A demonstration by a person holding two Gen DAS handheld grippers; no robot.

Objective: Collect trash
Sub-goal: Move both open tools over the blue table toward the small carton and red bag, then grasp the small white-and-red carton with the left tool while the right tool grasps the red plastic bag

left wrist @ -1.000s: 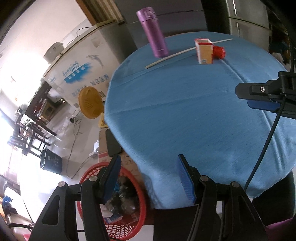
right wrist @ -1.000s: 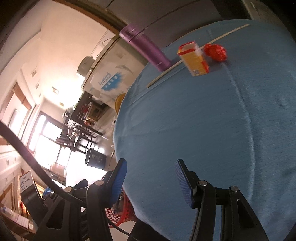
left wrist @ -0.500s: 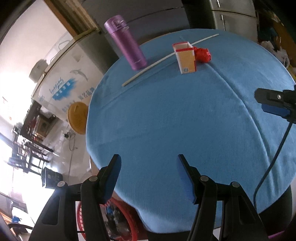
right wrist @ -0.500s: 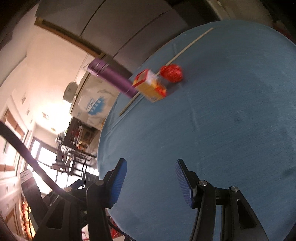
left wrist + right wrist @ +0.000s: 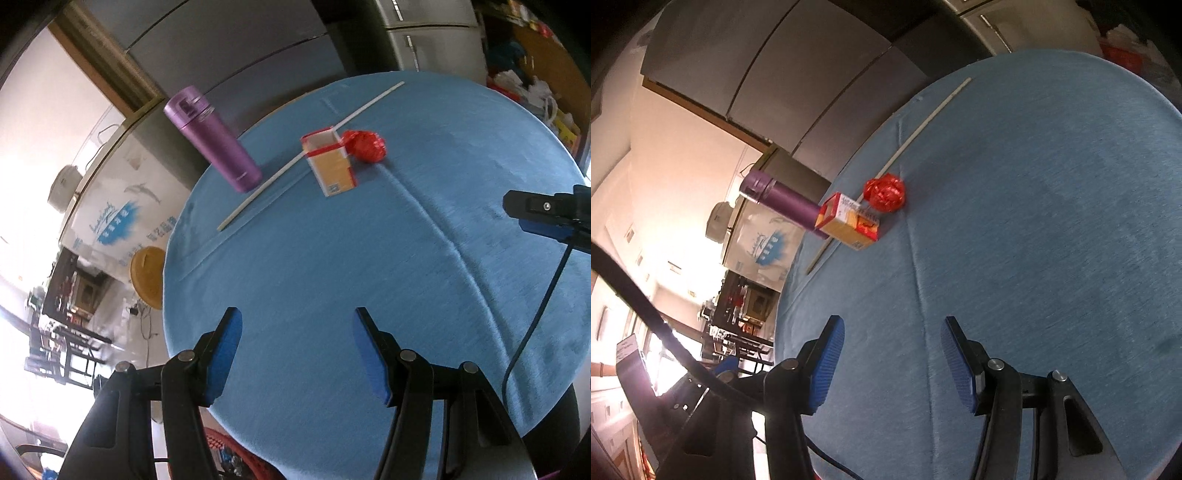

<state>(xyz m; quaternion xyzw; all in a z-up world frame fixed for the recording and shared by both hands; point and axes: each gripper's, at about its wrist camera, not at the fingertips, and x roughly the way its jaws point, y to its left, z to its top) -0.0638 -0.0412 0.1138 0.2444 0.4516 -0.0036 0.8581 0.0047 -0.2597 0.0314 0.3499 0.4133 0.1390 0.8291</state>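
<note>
An open orange and red carton (image 5: 330, 162) stands on the round blue table (image 5: 332, 266), with a crumpled red wrapper (image 5: 365, 145) touching its right side and a long white stick (image 5: 306, 153) behind it. They also show in the right wrist view: carton (image 5: 851, 223), wrapper (image 5: 885, 194), stick (image 5: 916, 138). My left gripper (image 5: 297, 354) is open and empty over the near table edge. My right gripper (image 5: 892, 363) is open and empty, also seen at the right edge of the left wrist view (image 5: 543, 212).
A purple flask (image 5: 212, 138) stands at the table's far left, also in the right wrist view (image 5: 781, 203). A red basket (image 5: 236, 456) sits on the floor under the near table edge. A white chest freezer (image 5: 122, 206) and a yellow fan (image 5: 147, 277) stand to the left.
Both grippers have moved up and forward over the table. The carton and wrapper now sit nearer the centre of each view. The red basket has slipped almost out of the left view.
</note>
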